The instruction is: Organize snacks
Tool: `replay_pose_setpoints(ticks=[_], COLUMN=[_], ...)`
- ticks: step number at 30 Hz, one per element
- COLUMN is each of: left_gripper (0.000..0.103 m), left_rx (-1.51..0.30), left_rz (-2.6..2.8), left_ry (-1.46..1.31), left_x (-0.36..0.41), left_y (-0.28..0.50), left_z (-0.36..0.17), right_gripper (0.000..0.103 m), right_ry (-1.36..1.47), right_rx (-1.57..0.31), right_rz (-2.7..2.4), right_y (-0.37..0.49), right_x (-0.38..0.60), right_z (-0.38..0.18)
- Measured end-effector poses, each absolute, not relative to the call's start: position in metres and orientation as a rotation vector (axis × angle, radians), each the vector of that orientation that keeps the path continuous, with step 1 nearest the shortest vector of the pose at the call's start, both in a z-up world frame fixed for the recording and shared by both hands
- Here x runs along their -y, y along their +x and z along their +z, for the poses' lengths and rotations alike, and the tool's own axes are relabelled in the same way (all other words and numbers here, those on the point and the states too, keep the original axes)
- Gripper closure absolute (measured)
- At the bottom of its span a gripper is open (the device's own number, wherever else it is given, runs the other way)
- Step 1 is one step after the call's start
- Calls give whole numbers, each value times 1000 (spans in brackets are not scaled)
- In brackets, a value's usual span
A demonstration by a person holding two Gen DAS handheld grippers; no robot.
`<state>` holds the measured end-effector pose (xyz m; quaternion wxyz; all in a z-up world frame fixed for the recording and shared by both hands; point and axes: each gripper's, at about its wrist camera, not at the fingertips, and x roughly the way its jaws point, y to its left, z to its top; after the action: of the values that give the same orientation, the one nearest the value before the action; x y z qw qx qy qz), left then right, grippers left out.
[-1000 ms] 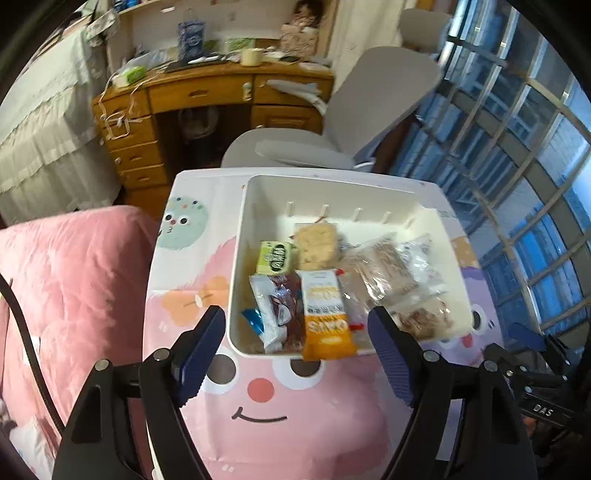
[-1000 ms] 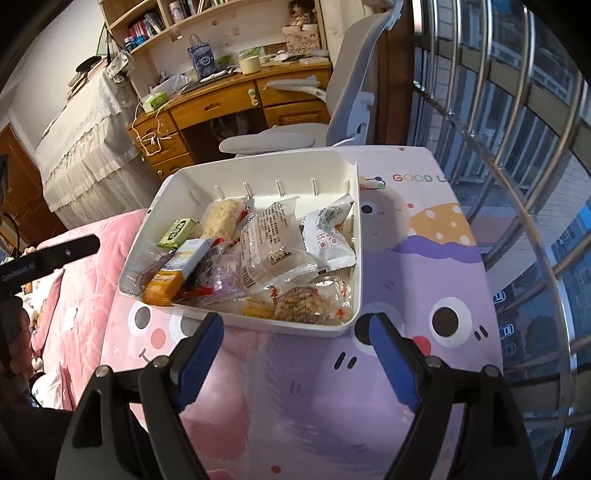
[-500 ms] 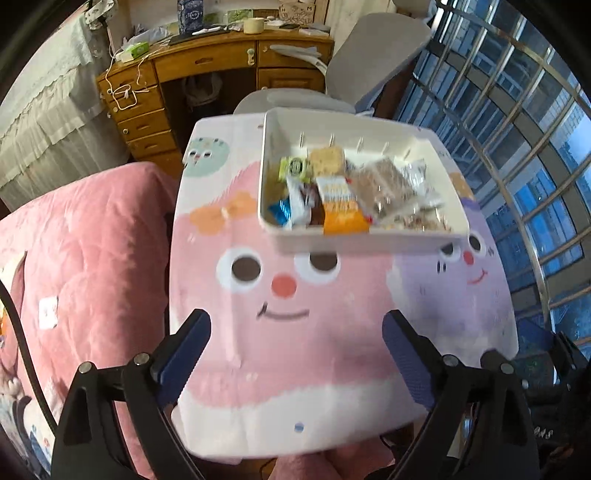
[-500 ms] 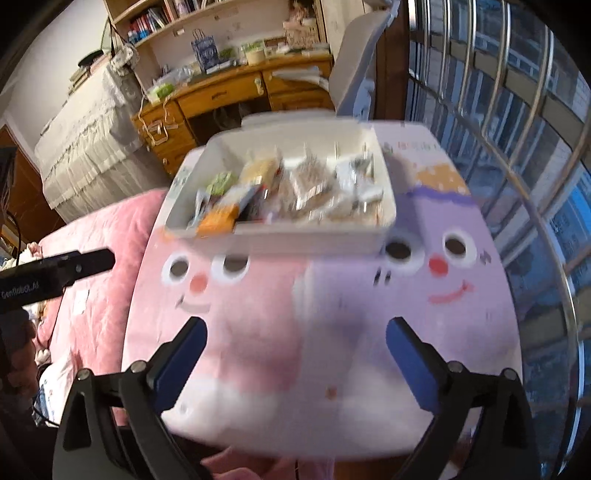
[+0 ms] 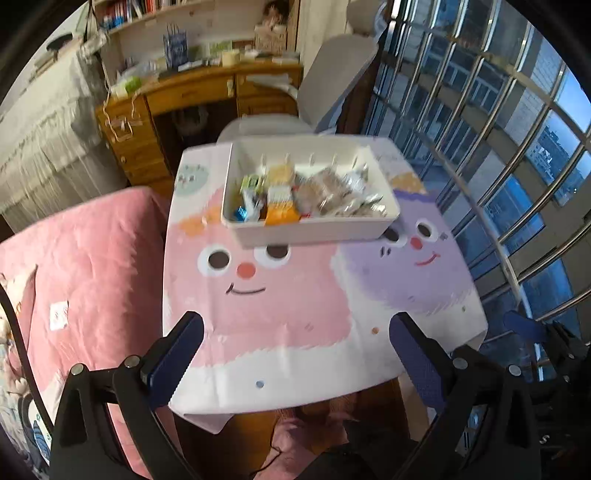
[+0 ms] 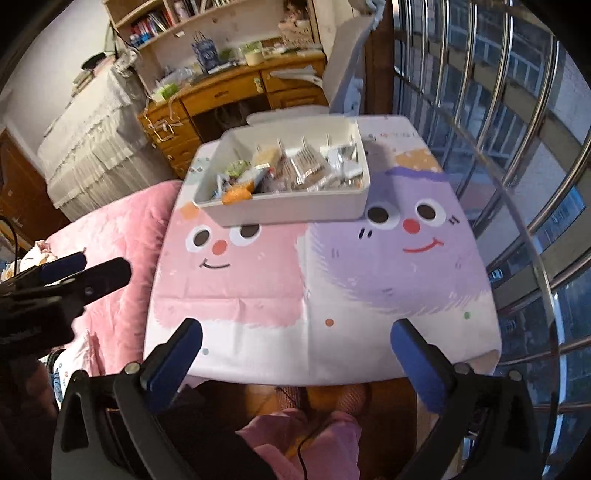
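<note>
Both tools have pulled back from the bin (image 5: pixel 310 232) since the earlier frames and now hang over the worktop's (image 6: pixel 332 295) near edge. The left tool (image 5: pixel 295 343) and right tool (image 6: pixel 295 347) are spread apart, empty. The snacks (image 6: pixel 295 173) lie inside the bin at the far end. Packing looks done; any next move means reaching forward again. No label is readable.

A wooden desk (image 6: pixel 236 92) cluttered with odds and ends stands against the far wall under a bookshelf (image 6: pixel 166 18). A grey office chair (image 5: pixel 325 88) sits before it. Pink bedding (image 5: pixel 85 258) lies left; barred windows (image 6: pixel 517 129) curve along the right, showing blue daylight.
</note>
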<state>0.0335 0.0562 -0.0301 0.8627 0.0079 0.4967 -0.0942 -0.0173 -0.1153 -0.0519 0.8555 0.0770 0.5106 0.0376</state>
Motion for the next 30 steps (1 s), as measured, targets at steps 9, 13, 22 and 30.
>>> replay_pose_setpoints(ticks=[9, 13, 22, 30], left_gripper=[3, 3, 3, 3], left_rx=[-936, -892, -885, -901], left_rz=[-105, -60, 31, 69], left_ry=[32, 52, 43, 8], left_x=[-18, -7, -1, -4], left_y=[6, -2, -7, -7], left_z=[7, 15, 12, 3], right_gripper=[0, 0, 0, 0], right_ry=[127, 140, 135, 161], right_rx=[-952, -927, -908, -902], right_rz=[71, 74, 97, 88], right_y=[-42, -49, -49, -48], right_x=[138, 144, 153, 163], right_z=[-7, -5, -6, -9])
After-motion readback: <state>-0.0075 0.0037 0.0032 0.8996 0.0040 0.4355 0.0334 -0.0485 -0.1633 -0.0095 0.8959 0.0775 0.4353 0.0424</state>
